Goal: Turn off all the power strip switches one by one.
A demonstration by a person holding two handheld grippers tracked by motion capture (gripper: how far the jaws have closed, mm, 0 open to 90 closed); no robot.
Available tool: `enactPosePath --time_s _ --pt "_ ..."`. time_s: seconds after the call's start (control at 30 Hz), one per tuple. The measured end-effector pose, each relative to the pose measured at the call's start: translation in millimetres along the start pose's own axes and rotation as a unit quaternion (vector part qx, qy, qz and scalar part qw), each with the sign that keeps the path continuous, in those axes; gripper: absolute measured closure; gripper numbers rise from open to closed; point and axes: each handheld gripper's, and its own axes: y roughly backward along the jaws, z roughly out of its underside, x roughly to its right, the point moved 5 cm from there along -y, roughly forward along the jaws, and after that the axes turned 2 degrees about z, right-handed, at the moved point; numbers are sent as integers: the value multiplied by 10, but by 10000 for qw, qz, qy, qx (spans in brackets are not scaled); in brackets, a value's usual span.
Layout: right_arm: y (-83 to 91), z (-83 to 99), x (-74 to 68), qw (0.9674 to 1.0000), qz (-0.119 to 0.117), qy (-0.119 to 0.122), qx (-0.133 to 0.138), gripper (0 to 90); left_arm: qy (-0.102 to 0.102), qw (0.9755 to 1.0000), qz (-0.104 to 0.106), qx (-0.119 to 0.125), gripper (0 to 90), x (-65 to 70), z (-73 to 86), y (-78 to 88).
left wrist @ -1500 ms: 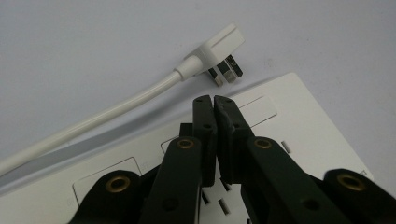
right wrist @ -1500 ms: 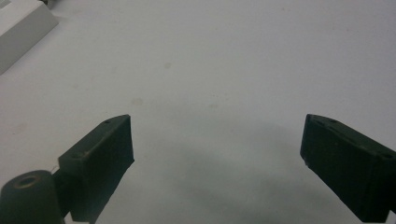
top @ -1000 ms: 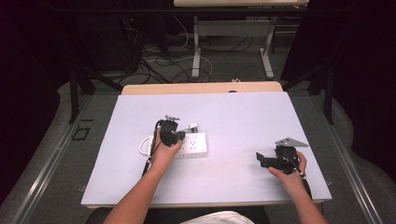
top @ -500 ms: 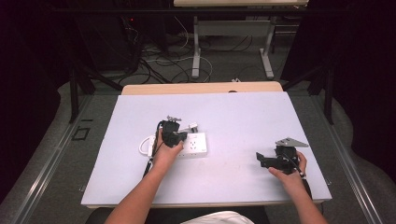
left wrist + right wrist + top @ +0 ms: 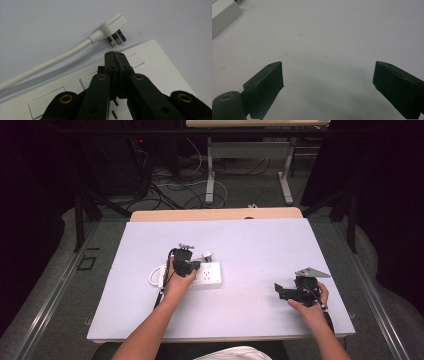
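Left gripper point(image 5: 115, 53): jaws pressed together, empty, tips over the flat white plastic power strip point(image 5: 160, 67).
Plug: white angled plug point(image 5: 111, 26) on a round white cord point(image 5: 50, 62), lying on the table just beyond the strip's far edge.
Right gripper point(image 5: 328, 77): jaws spread, well right of the strip.
Change: both hands unmoved since earlier.
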Motion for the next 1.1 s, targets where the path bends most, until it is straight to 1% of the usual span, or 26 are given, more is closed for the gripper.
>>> enactPosePath --time_s 0.2,0.27,0.33,0.4,0.43,0.53,0.63,0.7,0.73,0.9,0.93,0.97,1.1 --pt "0 1 6 10000 3 1 5 94 46 10000 12 21 899 11 -13 -6" --pt "-1 -1 10 10000 15 3 18 95 -14 10000 15 21 899 17 -26 -3" --pt "1 -1 12 10000 6 4 19 94 -1 10000 21 39 899 37 -39 0" --pt "6 -2 12 10000 6 -2 23 94 -56 10000 31 40 900 54 -54 5" --pt "9 -1 13 10000 7 1 20 94 -23 10000 49 55 899 73 -61 4" --pt "14 -2 13 10000 6 -14 25 94 -97 9999 70 80 899 104 -83 11" --pt "11 -1 16 10000 9 -5 20 95 -108 9998 93 98 899 133 -96 3" --pt "9 -1 16 10000 2 12 24 94 -103 9998 111 96 900 153 -102 -8" --pt "9 0 15 10000 2 12 23 95 -142 9998 108 86 899 157 -106 -8" --pt "15 1 12 10000 9 -22 22 95 -184 9997 129 76 899 194 -129 -22" --pt "18 2 11 10000 11 -26 20 95 -148 9998 144 73 899 207 -132 -27" --pt "20 2 8 10000 8 -29 25 95 -203 9997 128 69 899 206 -137 -28" --pt "22 7 15 10000 26 -9 37 95 -222 9996 150 52 899 229 -146 -44"
